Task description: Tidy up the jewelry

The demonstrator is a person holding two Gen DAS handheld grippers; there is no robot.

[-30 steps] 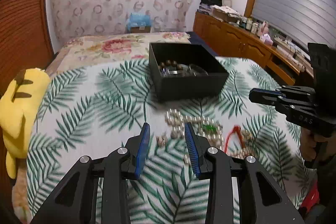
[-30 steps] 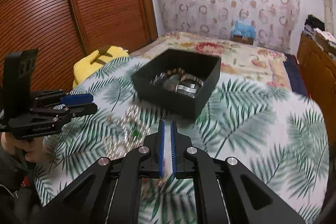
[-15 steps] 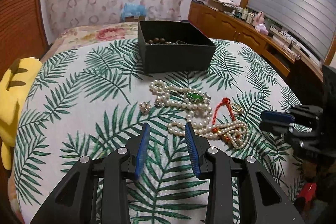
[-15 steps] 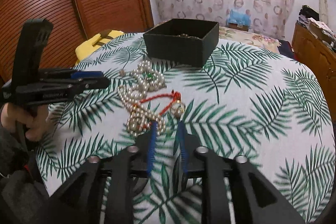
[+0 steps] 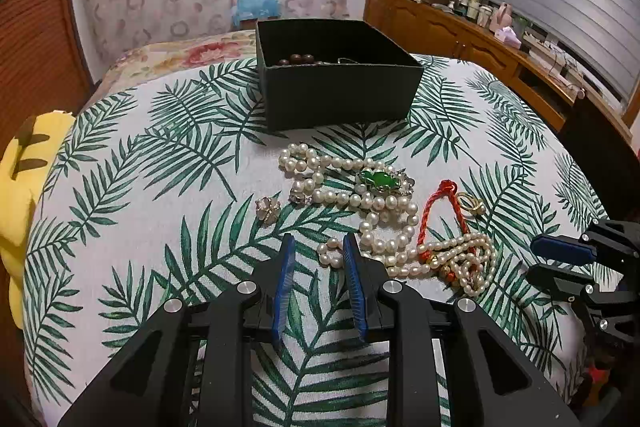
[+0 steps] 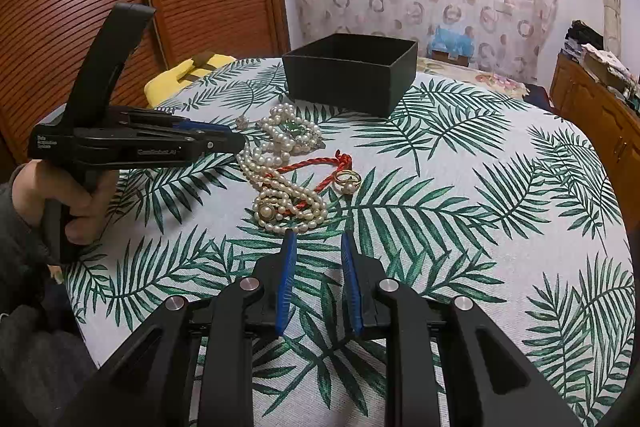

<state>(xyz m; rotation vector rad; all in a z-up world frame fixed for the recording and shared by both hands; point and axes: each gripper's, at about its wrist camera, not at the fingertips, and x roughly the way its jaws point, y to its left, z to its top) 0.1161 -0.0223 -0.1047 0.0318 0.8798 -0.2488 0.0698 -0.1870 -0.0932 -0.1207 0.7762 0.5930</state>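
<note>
Near the black box [image 5: 336,95] on the leaf-print bench [image 5: 160,187]: pearl necklaces [image 5: 360,199] heaped just in front of it, green pendant [image 5: 378,179] on top, red cord [image 5: 436,211] and gold ring [image 5: 470,203] beside. Brown beads [image 5: 298,59] inside box. Left gripper [image 5: 318,245] over pearl loop, jaws closing, gripping nothing. Right gripper [image 6: 316,239] just short of heap, jaws parted, empty.

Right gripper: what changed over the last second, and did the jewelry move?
The right gripper went from shut to a narrow gap and dropped in low toward the small pearl strand, gripping nothing. The left gripper came nearer the pearl necklace; its jaws are closing with nothing between them. Jewelry, gold ring and black box lie as before.
</note>
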